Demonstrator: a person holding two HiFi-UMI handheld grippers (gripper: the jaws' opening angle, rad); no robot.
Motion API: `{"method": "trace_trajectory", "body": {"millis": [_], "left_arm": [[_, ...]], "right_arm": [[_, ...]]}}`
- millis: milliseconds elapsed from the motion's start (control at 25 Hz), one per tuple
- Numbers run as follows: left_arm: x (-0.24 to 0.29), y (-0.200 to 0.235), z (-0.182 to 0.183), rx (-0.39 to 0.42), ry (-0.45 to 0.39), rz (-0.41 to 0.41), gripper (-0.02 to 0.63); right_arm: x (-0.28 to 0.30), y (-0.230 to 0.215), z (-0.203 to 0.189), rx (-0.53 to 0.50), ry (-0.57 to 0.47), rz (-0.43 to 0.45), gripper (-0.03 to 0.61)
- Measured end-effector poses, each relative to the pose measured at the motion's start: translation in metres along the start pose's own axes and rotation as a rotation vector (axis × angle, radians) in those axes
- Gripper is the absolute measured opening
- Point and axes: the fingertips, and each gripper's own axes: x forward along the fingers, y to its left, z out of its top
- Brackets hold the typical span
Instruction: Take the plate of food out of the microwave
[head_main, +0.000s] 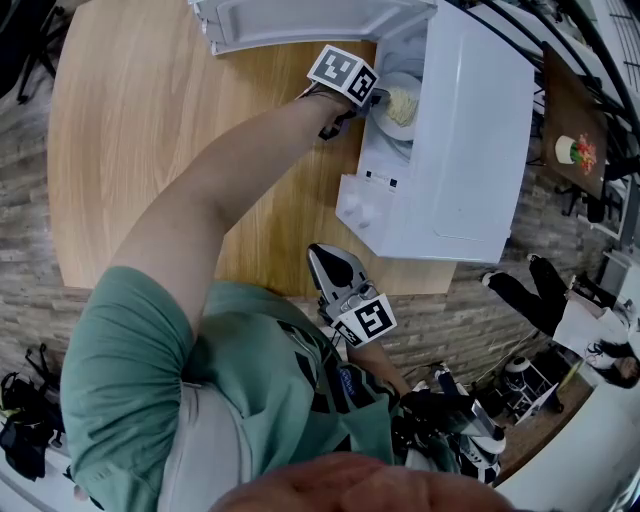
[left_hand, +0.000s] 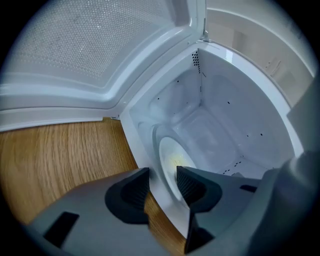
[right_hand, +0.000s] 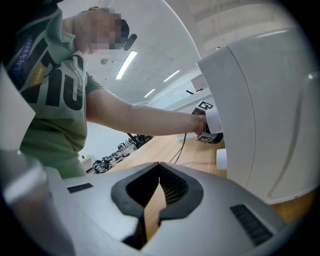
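The white microwave (head_main: 455, 130) stands open on the wooden table, its door (head_main: 290, 20) swung wide. Inside lies a white plate (head_main: 397, 103) with pale yellowish food (head_main: 402, 100). My left gripper (head_main: 378, 97) reaches into the opening. In the left gripper view the plate (left_hand: 172, 157) lies at the front of the cavity. My left gripper (left_hand: 162, 184) is open there, one jaw on each side of the plate's near rim, with a gap still showing. My right gripper (head_main: 335, 275) hangs back near the person's body, beside the microwave's side wall (right_hand: 265, 115). The right gripper (right_hand: 159, 172) is shut and holds nothing.
The microwave sits at the right edge of the round wooden table (head_main: 150, 130). The open door (left_hand: 100, 55) stands close on the left of my left gripper. A cable (right_hand: 180, 147) runs over the tabletop. Chairs, another table and equipment stand on the floor around.
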Motion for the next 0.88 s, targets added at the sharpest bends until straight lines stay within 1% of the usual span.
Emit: {"method": "trace_trajectory", "body": {"millis": [120, 320, 440, 520, 720, 880], "left_arm": [[-0.002, -0.001, 0.000, 0.002, -0.004, -0.002, 0.165], [-0.005, -0.002, 0.000, -0.022, -0.004, -0.013, 0.131], [-0.009, -0.005, 0.002, -0.039, -0.020, -0.034, 0.109], [-0.014, -0.009, 0.004, -0.061, -0.039, -0.060, 0.058], [-0.029, -0.013, 0.011, -0.141, -0.083, -0.110, 0.025], [-0.047, -0.010, 0.013, -0.199, -0.127, -0.122, 0.015]], "right_arm": [[-0.001, 0.001, 0.002, -0.004, -0.002, -0.001, 0.006], [-0.005, 0.001, 0.003, 0.000, -0.005, -0.013, 0.006], [-0.005, 0.003, 0.003, 0.001, -0.007, -0.011, 0.006], [-0.006, 0.004, 0.003, -0.001, -0.009, -0.008, 0.006], [-0.006, 0.006, 0.007, -0.005, -0.015, -0.008, 0.006], [-0.006, 0.010, 0.012, -0.011, -0.023, -0.007, 0.006]]}}
